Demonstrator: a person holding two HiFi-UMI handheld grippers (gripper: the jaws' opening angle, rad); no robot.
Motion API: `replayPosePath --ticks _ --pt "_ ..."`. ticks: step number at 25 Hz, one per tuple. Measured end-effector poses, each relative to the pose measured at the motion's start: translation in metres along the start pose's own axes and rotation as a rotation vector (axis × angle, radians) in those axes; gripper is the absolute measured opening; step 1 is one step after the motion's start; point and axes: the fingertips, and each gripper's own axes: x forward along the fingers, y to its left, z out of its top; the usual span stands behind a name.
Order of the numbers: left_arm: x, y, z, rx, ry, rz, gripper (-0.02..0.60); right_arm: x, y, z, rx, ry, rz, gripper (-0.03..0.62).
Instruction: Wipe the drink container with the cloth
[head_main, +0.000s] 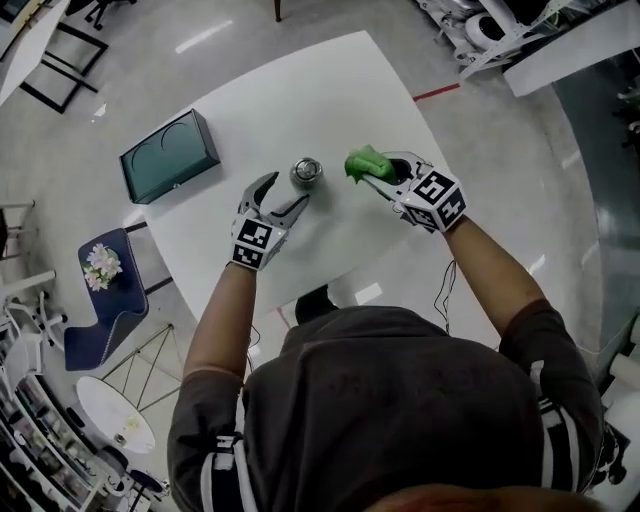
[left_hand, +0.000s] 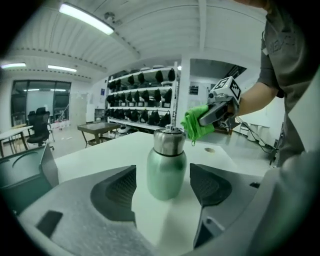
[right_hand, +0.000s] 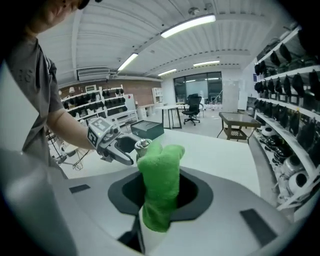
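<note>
The left gripper (head_main: 286, 194) stands wide, its ribbed pads (left_hand: 210, 184) on either side of the drink container (left_hand: 166, 165) without touching it. The container stands upright on the white table (head_main: 330, 90), near the middle. It is a small metal bottle with a smooth, pale green body and a steel cap. It looks stiff and likely slick, and narrow enough to tip if pushed from one side. The best hold seems to be around the straight body, below the cap, to leave the top and shoulder free for wiping. The right gripper (head_main: 378, 177) is clamped on the green cloth (right_hand: 160, 185), just beside the bottle's cap. The cloth is soft and fluffy, and a free tuft stands beyond the jaws to do the rubbing
</note>
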Motion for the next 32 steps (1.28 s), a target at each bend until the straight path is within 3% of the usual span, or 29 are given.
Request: replayPosePath --ticks 9,13,19,24,27,32 --pt "0.030 -0.005 -0.012 0.146 0.044 -0.167 0.308 0.081 0.017 -0.024 -0.189 0.194 0.089 0.087" --pt "0.032 -0.005 -0.013 0.152 0.043 -0.168 0.298 0.096 0.021 -0.028 -0.318 0.265 0.090 0.087" --pt "0.031 -0.004 -0.014 0.159 0.046 -0.175 0.296 0.117 0.017 -0.056 -0.345 0.388 0.064 0.086" --pt "0.032 -0.004 -0.017 0.168 0.044 -0.192 0.296 0.130 0.019 -0.083 -0.422 0.488 0.099 0.086" --pt "0.031 -0.004 -0.015 0.179 0.042 -0.206 0.296 0.116 0.019 -0.070 -0.362 0.454 0.153 0.086" --pt "0.030 -0.003 -0.015 0.193 0.041 -0.224 0.295 0.089 0.006 -0.008 -0.029 0.219 0.212 0.086"
